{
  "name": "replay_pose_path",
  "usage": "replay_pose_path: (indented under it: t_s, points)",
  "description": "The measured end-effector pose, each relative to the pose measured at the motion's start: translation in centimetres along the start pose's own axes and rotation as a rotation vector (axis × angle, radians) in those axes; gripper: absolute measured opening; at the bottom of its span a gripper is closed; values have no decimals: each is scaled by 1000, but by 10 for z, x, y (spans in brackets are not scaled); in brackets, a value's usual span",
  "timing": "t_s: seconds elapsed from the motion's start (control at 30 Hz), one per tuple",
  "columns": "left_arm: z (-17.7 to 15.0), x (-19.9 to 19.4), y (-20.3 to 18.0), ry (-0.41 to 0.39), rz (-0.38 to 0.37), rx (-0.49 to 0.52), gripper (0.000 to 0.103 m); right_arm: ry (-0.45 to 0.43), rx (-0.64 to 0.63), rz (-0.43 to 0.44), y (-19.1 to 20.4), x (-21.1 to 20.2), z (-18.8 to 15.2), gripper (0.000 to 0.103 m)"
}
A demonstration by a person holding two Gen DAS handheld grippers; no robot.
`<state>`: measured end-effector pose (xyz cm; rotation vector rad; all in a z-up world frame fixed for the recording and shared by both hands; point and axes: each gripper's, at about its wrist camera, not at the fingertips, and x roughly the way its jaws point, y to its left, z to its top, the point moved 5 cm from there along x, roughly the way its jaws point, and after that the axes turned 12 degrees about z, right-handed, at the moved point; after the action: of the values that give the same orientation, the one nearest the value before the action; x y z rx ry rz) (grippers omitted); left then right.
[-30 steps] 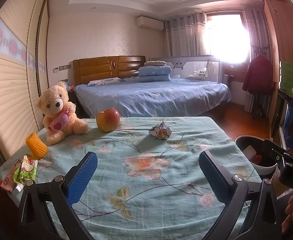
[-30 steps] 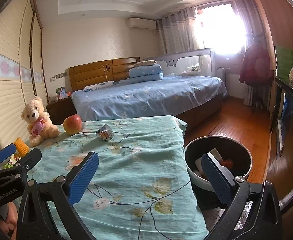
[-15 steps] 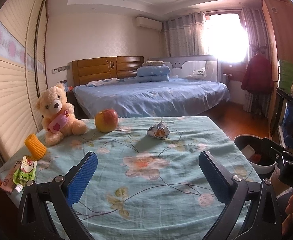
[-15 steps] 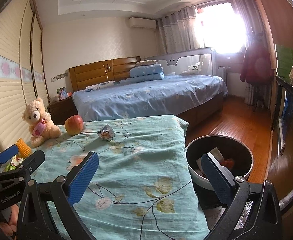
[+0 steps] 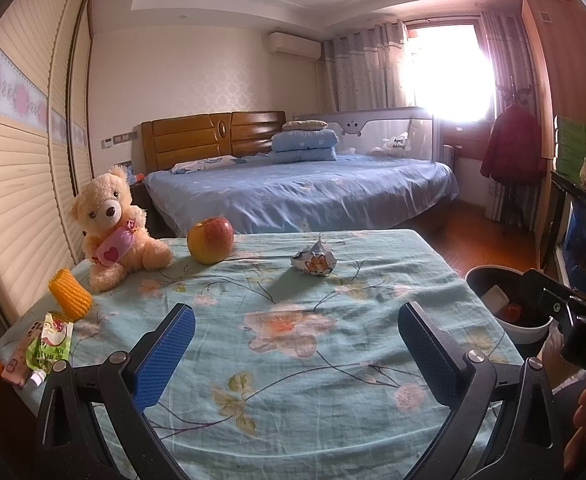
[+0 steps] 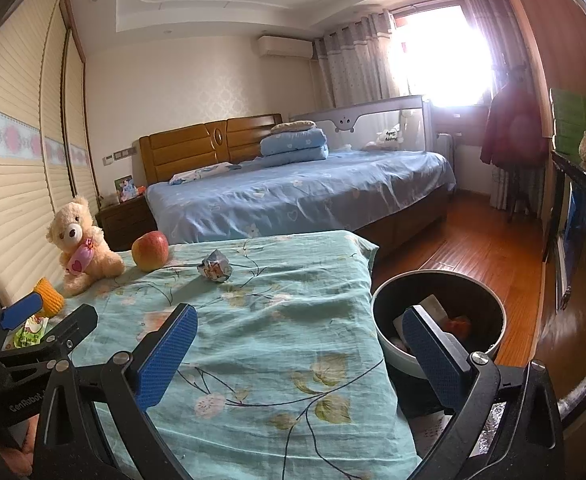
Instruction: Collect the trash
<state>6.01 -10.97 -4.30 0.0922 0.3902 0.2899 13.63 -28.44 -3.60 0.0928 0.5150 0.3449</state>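
Note:
A crumpled printed wrapper (image 5: pixel 313 259) (image 6: pixel 214 265) lies on the flowered green cloth of the table (image 5: pixel 293 344), far ahead of my left gripper (image 5: pixel 296 332), which is open and empty. A green snack pouch (image 5: pixel 49 337) (image 6: pixel 31 330) and a yellow foam sleeve (image 5: pixel 70 294) lie at the table's left edge. My right gripper (image 6: pixel 297 334) is open and empty over the table's right edge. Its right finger overlaps the black bin (image 6: pixel 439 322) (image 5: pixel 509 302) on the floor, which holds some trash.
A teddy bear (image 5: pixel 113 224) and an apple (image 5: pixel 210 240) sit at the table's far left. Beside the pouch lies a pink phone (image 5: pixel 17 356). A big blue bed (image 5: pixel 301 196) stands behind, dark furniture (image 6: pixel 577 264) on the right, wood floor (image 6: pixel 485 252) between.
Both views have shifted only slightly; the left gripper has drifted a little to the right. Both grippers stay open and nothing on the table has moved.

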Motion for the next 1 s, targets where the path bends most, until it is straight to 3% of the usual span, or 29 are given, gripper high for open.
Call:
replay_pose_path:
  t_s: [1.0]
  points:
    - [-3, -3, -3, 4, -7, 5, 103, -3, -1, 8, 5, -5, 0, 103]
